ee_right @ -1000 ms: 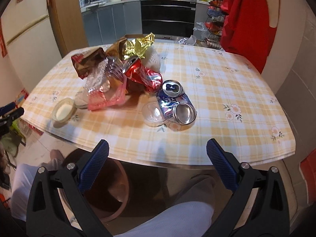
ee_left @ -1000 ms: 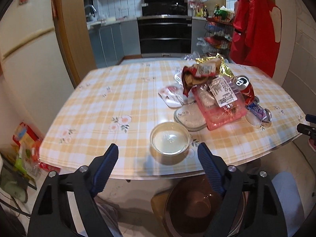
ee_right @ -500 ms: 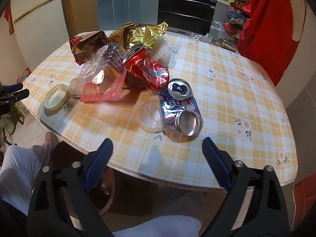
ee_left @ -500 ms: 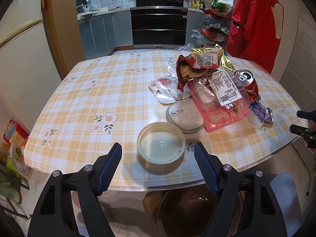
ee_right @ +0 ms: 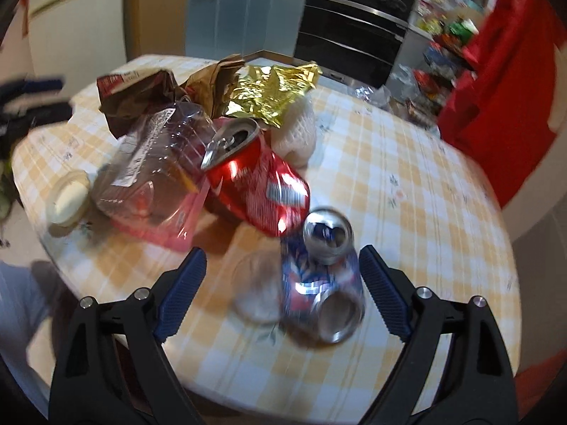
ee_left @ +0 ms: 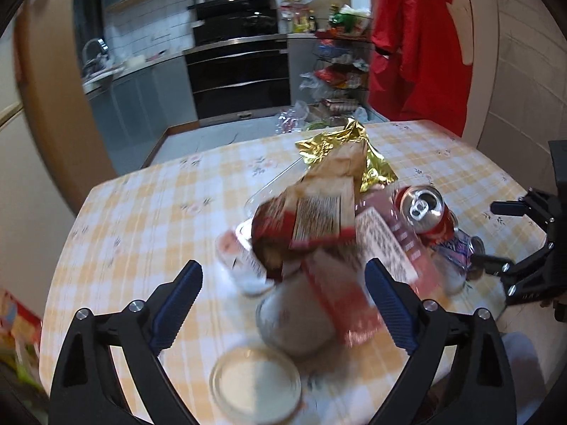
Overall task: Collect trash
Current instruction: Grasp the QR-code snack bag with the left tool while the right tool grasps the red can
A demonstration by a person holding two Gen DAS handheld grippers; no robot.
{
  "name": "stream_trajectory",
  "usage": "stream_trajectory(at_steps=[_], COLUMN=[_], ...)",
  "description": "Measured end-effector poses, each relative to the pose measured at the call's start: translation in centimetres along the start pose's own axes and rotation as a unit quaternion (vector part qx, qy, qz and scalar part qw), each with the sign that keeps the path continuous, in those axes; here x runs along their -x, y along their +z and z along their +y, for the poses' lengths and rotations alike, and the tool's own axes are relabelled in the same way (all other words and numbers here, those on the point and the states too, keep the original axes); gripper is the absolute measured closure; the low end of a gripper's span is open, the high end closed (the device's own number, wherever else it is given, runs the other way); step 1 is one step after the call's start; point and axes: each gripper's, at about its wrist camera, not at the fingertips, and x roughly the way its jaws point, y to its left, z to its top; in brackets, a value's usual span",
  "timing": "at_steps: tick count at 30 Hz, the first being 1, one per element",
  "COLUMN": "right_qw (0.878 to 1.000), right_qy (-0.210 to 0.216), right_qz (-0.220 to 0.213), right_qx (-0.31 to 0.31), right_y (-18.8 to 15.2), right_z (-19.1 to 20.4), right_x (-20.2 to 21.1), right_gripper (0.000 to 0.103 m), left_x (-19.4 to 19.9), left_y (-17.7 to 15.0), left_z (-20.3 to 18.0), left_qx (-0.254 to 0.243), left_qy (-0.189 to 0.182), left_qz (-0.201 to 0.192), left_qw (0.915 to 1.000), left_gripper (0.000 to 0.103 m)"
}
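In the left wrist view, the left gripper [ee_left: 283, 301] is wide open and holds nothing. It hovers over the near edge of the worktop [ee_left: 141, 212]. Between its fingers lies a heap of trash: a round clear lid [ee_left: 294, 322], a pink plastic tray [ee_left: 354, 304] with a white label, and above them a red and brown snack bag [ee_left: 304, 226]. Just below the gripper, at the worktop edge, rests a small white lid [ee_left: 255, 384]. Beyond the heap there is a gold foil wrapper [ee_left: 358, 148], and to the right of it a red can [ee_left: 428, 212]. The picture is blurred, so fine edges are hard to read.

In the right wrist view, the right gripper [ee_right: 280, 290] is also wide open and empty. Between its fingers lies a crushed blue can [ee_right: 319, 283], and a small clear cup [ee_right: 255, 290] is touching it on the left. Ahead of the gripper there are the red can [ee_right: 255, 187] and the pink tray [ee_right: 159, 191].

For a good step, I think each gripper should take one piece only. The right gripper can close across the flattened body of the blue can, not on its round ends. The left one should choose a firm rim, because the loose bag and the thin tray may slip or drag their neighbours.
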Motion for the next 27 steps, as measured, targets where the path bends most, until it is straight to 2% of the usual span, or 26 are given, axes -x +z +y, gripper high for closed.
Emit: stream_trajectory(at_steps=[4, 7, 11, 14, 16, 18, 19, 20, 21, 25, 27], right_qw=[0.999, 0.999, 0.998, 0.998, 0.998, 0.997, 0.997, 0.996, 0.996, 0.994, 0.994], right_qy=[0.000, 0.030, 0.036, 0.050, 0.060, 0.069, 0.078, 0.084, 0.089, 0.103, 0.103], right_qz=[0.008, 0.006, 0.009, 0.017, 0.013, 0.007, 0.006, 0.004, 0.001, -0.012, -0.019], right_qx=[0.039, 0.034, 0.051, 0.044, 0.031, 0.020, 0.012, 0.007, -0.001, -0.030, -0.038], right_y=[1.7, 2.8, 3.8, 4.1, 4.2, 4.3, 4.3, 4.3, 4.4, 4.6, 4.7], right_z=[0.6, 0.5, 1.4, 1.4, 1.1, 0.9, 0.7, 0.6, 0.2, -1.0, -1.3], right_x=[-2.5, -3.6, -4.9, -5.5, -5.3, -4.8, -4.6, -4.4, -4.0, -2.8, -2.4], right_gripper=[0.029, 0.031, 0.035, 0.048, 0.064, 0.068, 0.074, 0.076, 0.083, 0.092, 0.093], left_x=[-2.4, -3.5, -4.8, -5.9, -6.3, -6.6, -6.5, -6.3, -6.2, -5.1, -4.3], left_y=[1.7, 2.3, 2.8, 2.8, 2.8, 2.9, 2.9, 3.0, 3.1, 3.3, 3.4], left_z=[0.4, 0.8, 0.5, 0.1, 0.1, 0.2, 0.4, 0.4, 0.6, 0.7, 0.6], left_qx=[-0.001, 0.007, -0.003, -0.016, -0.024, -0.025, -0.023, -0.021, -0.020, -0.020, -0.028], left_qy=[-0.013, -0.029, -0.035, -0.034, -0.033, -0.035, -0.040, -0.046, -0.056, -0.065, -0.061], left_qz=[0.002, 0.005, 0.008, 0.017, 0.021, 0.024, 0.022, 0.019, 0.018, 0.003, -0.009], left_qw=[0.9999, 0.9995, 0.9993, 0.9992, 0.9990, 0.9988, 0.9987, 0.9985, 0.9980, 0.9977, 0.9977], left_gripper=[0.011, 0.010, 0.009, 0.009, 0.009, 0.009, 0.010, 0.022, 0.033, 0.041, 0.045])
